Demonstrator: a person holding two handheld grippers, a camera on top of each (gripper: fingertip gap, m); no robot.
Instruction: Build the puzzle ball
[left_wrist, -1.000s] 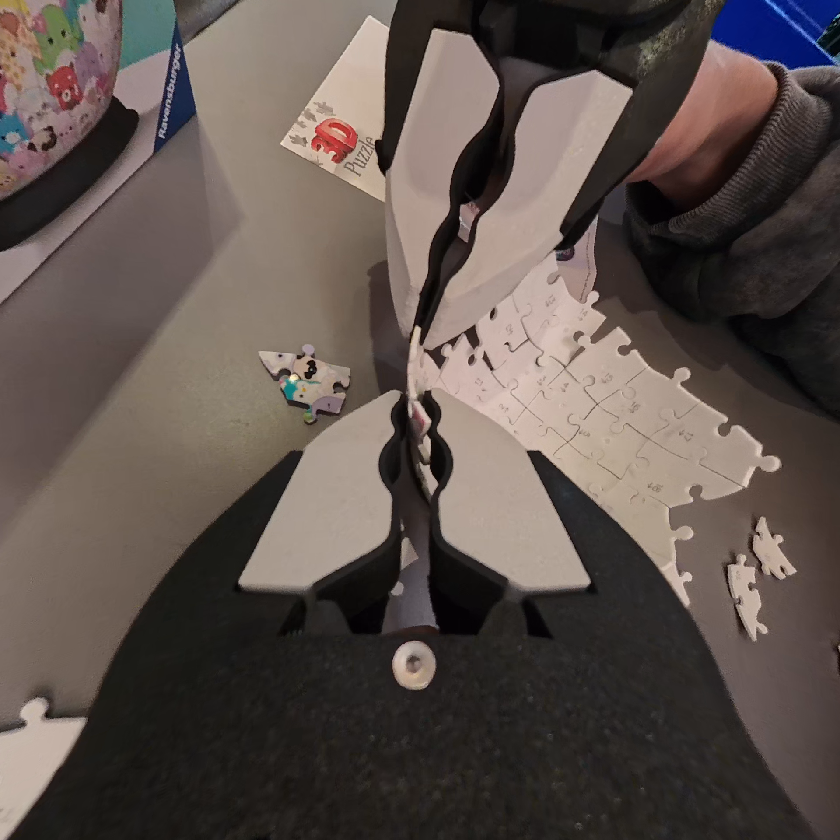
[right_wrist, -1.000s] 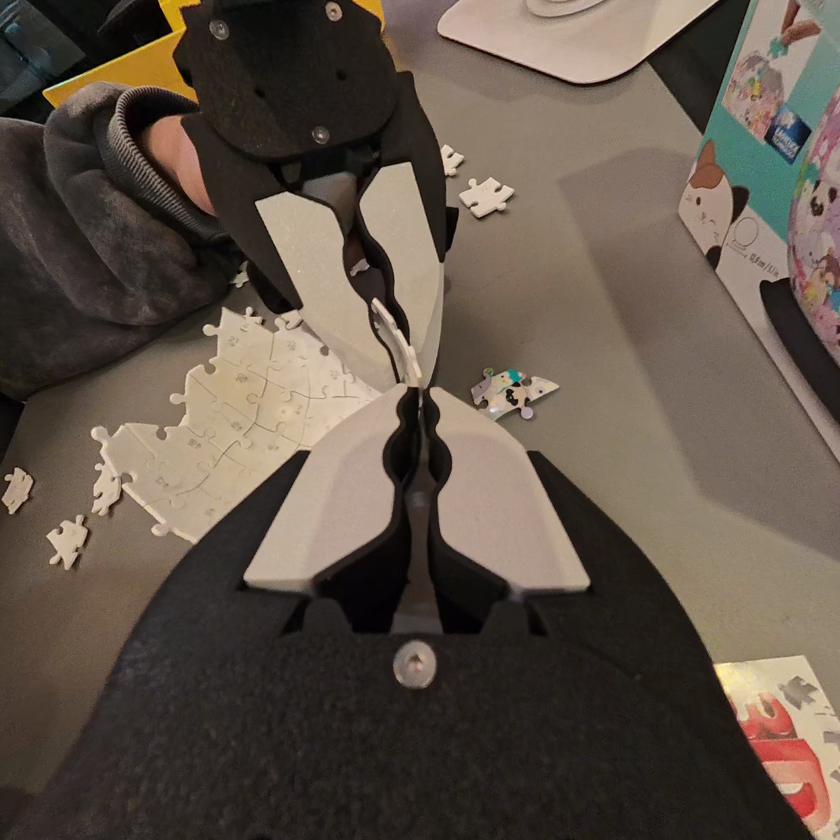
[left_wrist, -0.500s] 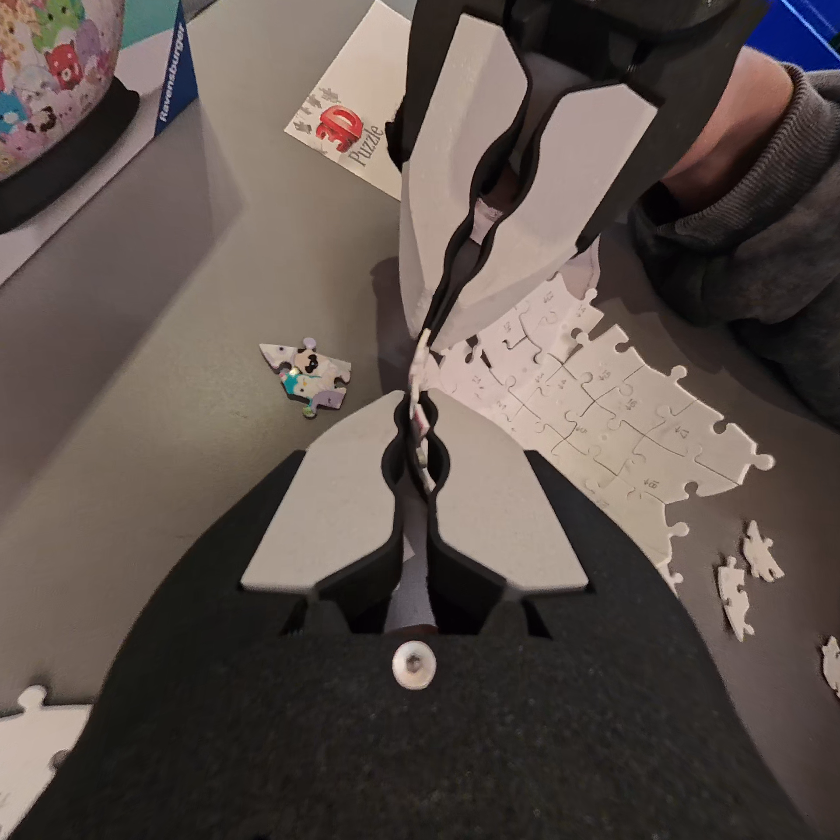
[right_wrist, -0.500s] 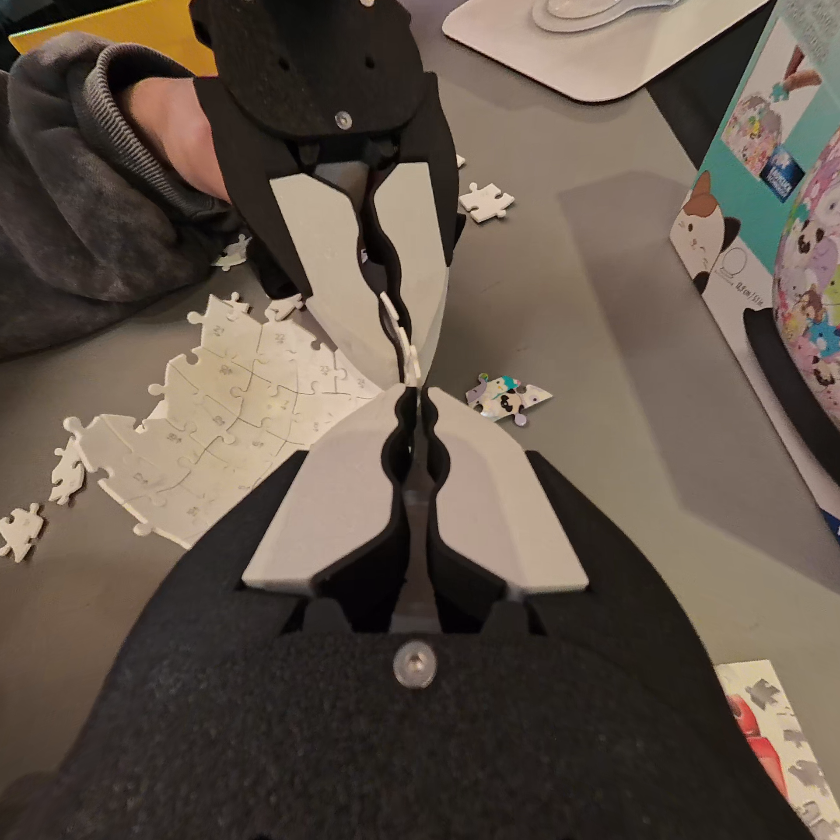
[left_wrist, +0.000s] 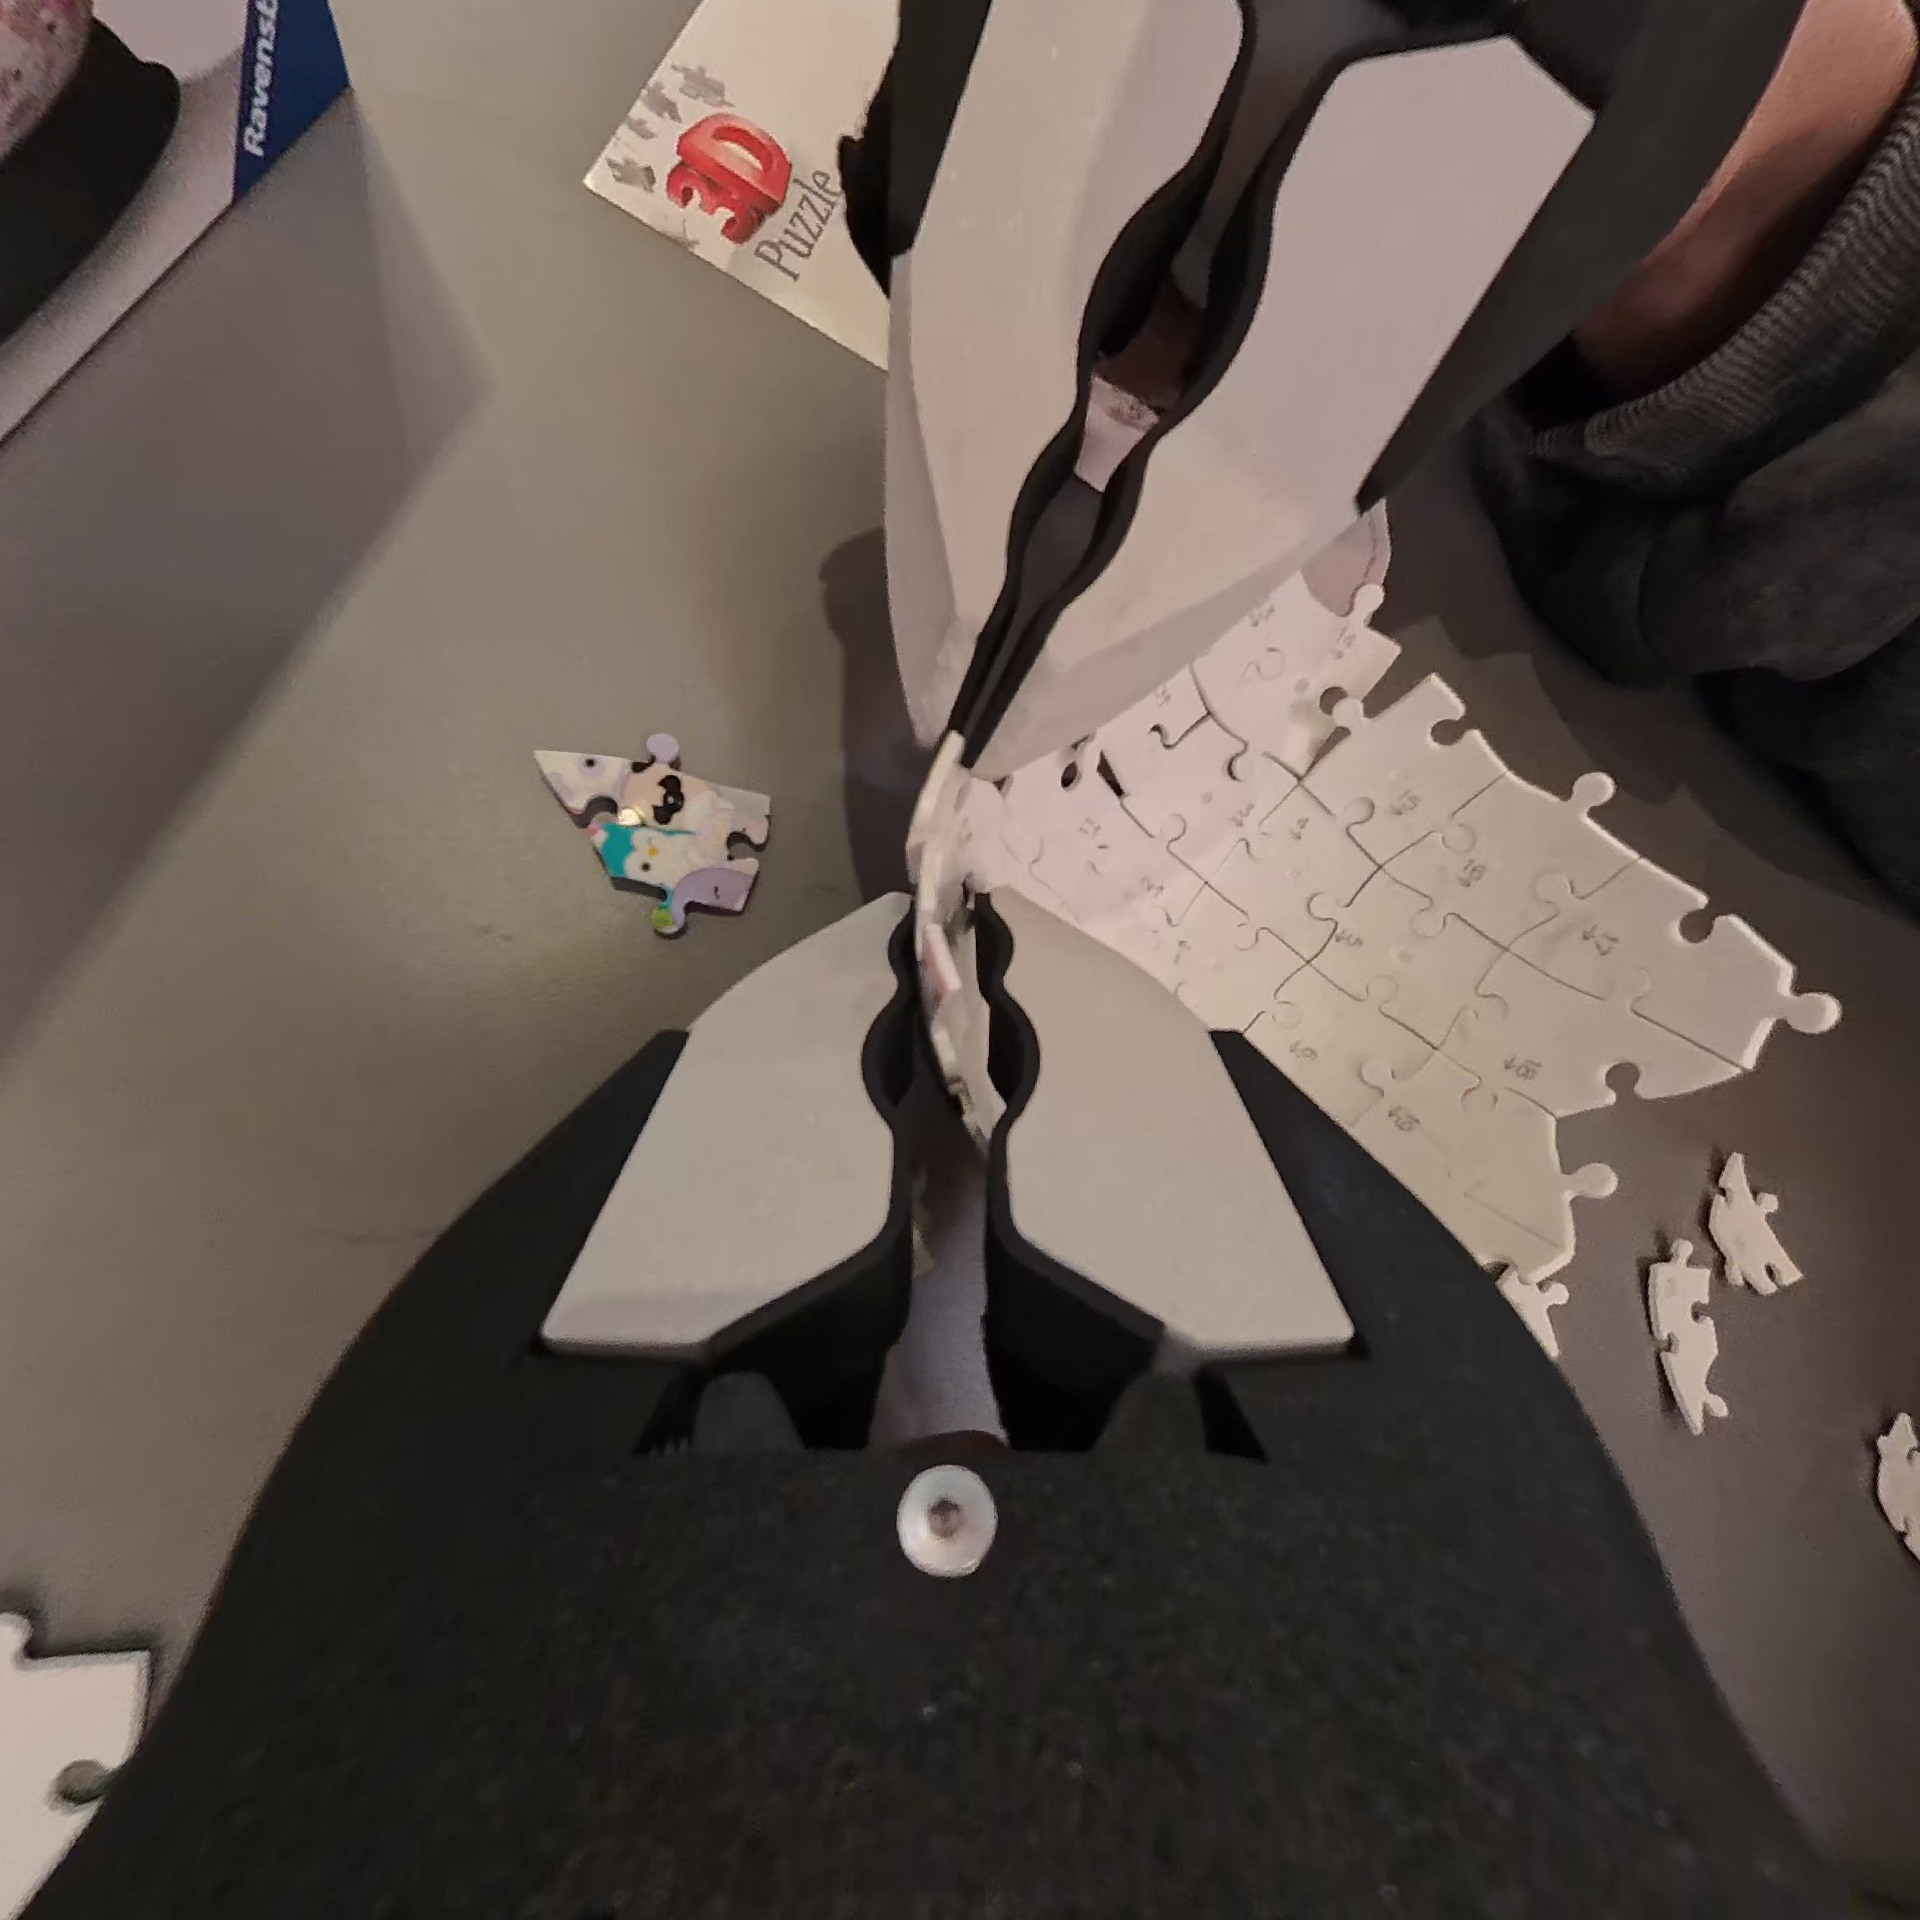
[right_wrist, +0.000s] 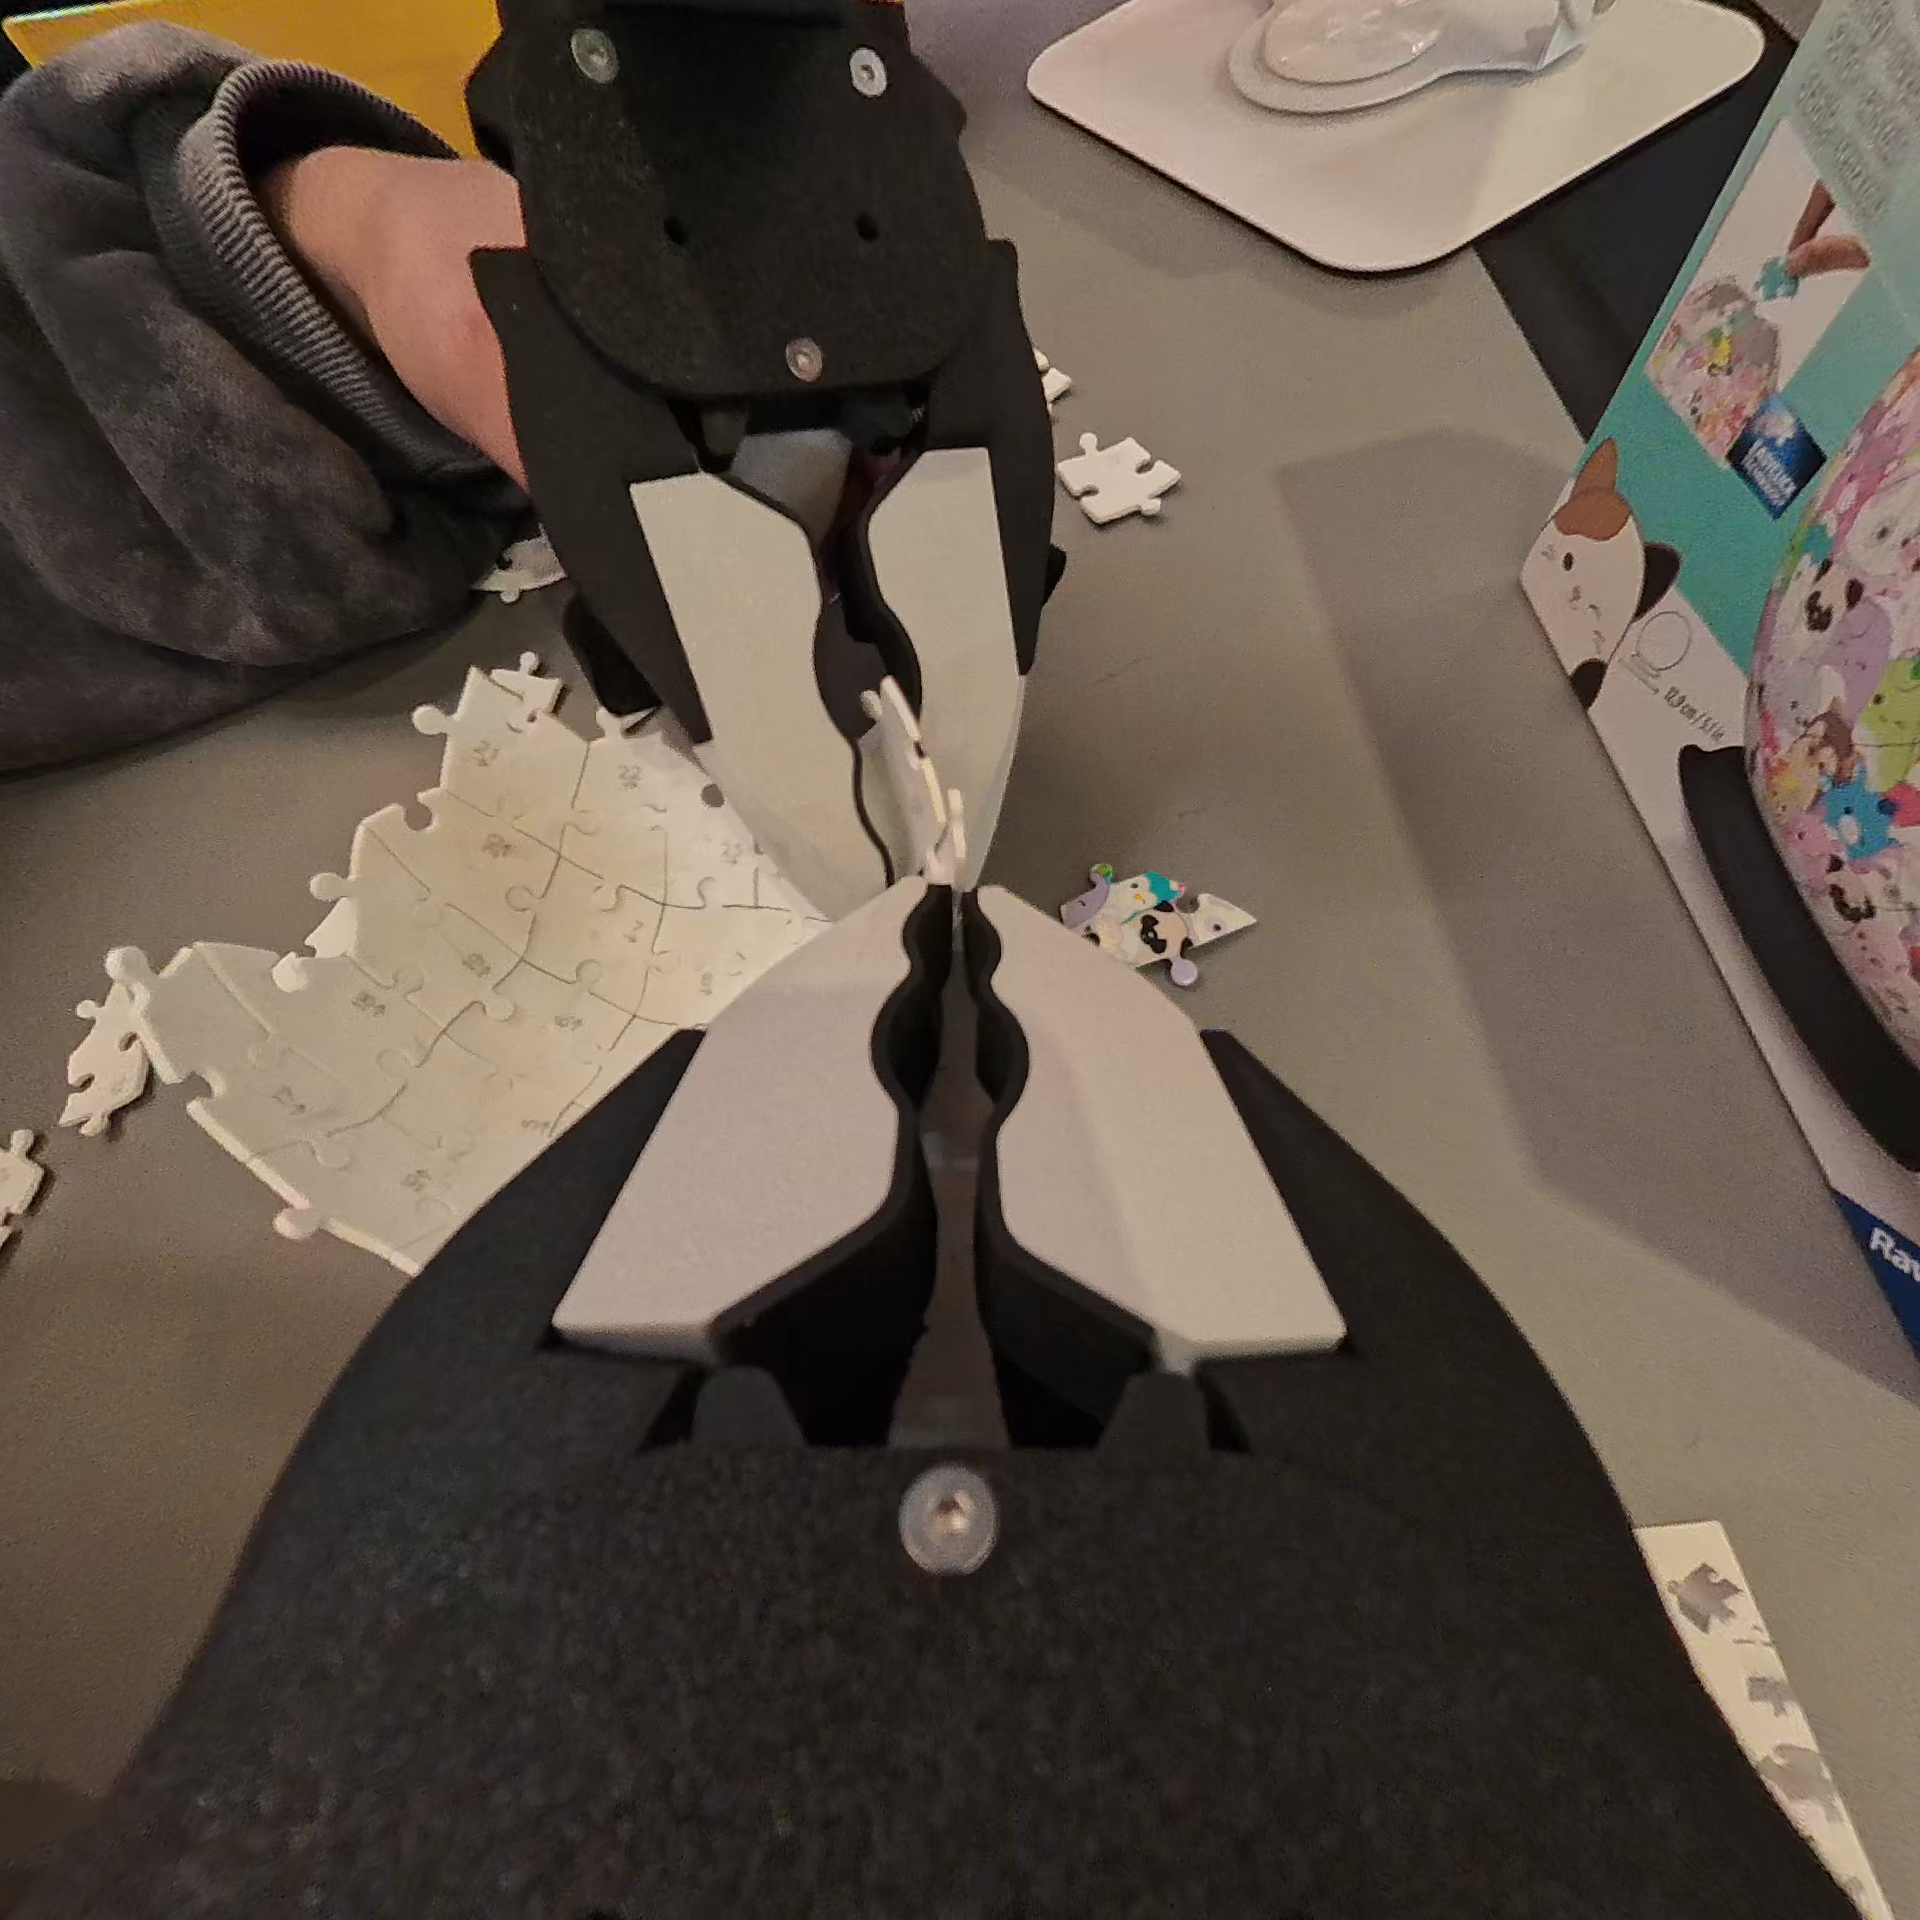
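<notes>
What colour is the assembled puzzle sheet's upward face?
White, numbered backs up on the assembled sheet; left wrist view shows it best.

Dim, warm indoor light. The box (left_wrist: 125, 208) throws a broad soft shadow across the grey counter (left_wrist: 312, 1039). Wide-angle bending stretches the edges; slight blur softens the near tool (left_wrist: 951, 914).

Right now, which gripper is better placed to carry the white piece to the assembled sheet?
Left, likely: white piece sits deep in the left gripper; the right gripper nips only its end.

Grey table (left_wrist: 343, 1018): joined white puzzle sheet (left_wrist: 1455, 935) right of the tongs, small colourful cluster (left_wrist: 665, 821) left, puzzle box (right_wrist: 1756, 644) beyond.
</notes>
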